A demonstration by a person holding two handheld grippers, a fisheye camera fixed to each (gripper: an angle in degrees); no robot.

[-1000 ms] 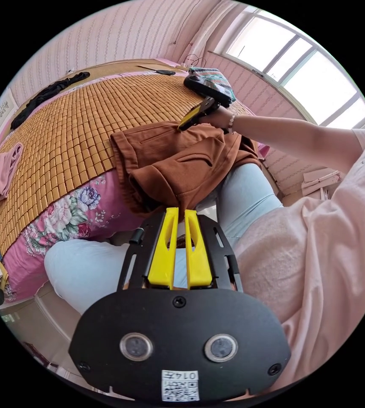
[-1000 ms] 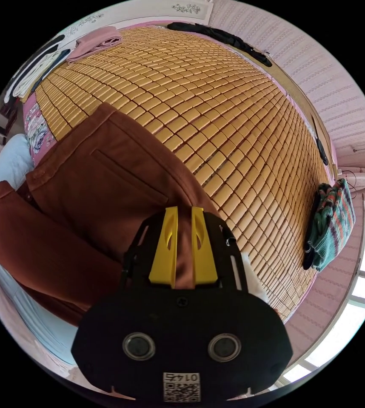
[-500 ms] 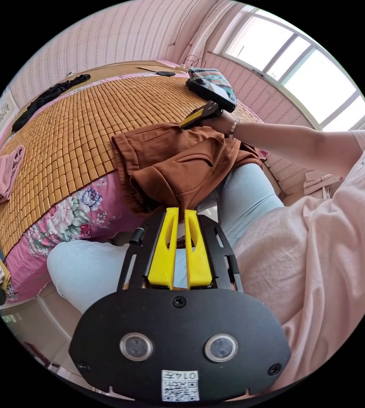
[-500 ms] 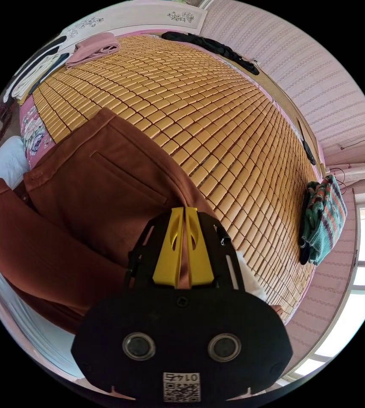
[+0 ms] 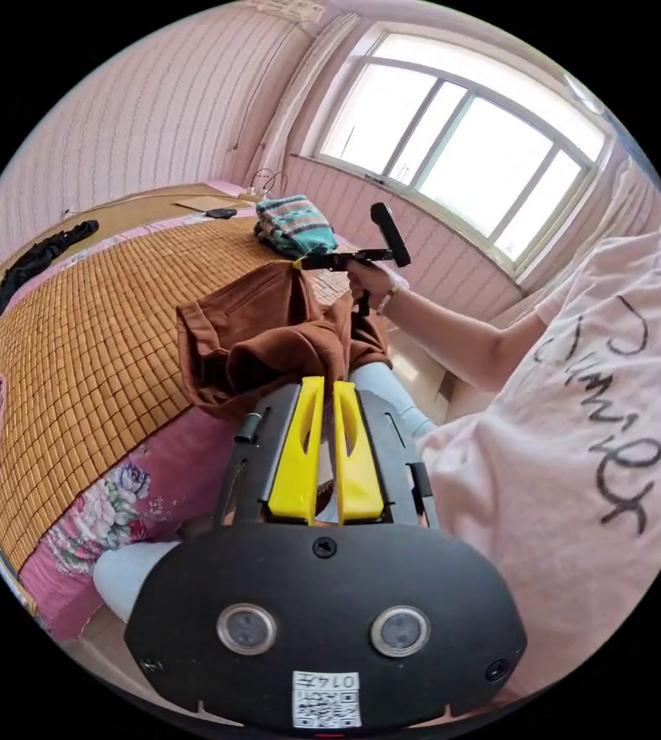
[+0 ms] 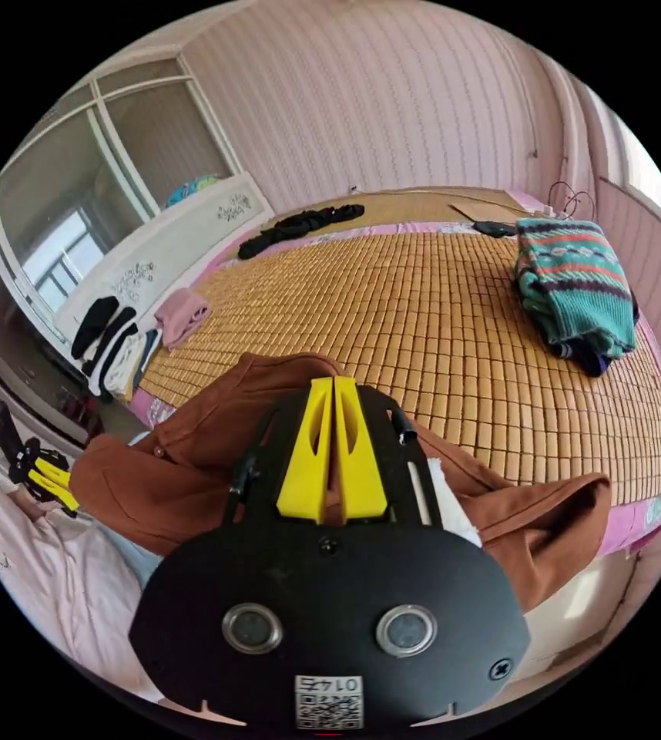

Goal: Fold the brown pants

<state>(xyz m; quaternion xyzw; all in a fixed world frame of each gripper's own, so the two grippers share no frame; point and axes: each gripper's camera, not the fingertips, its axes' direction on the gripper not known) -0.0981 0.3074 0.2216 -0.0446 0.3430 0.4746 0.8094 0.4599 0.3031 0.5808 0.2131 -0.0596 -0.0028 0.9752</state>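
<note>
We see the brown pants (image 5: pixel 269 339) bunched at the near edge of the woven bamboo bed mat (image 5: pixel 92 308), lifted partly off it and hanging over the person's lap. The left gripper (image 5: pixel 321 393), yellow jaws nearly together, pinches brown fabric. The right gripper (image 6: pixel 333 393), jaws narrow, clamps another part of the pants (image 6: pixel 192 455). A folded green striped sweater (image 6: pixel 577 277) lies far right on the mat.
</note>
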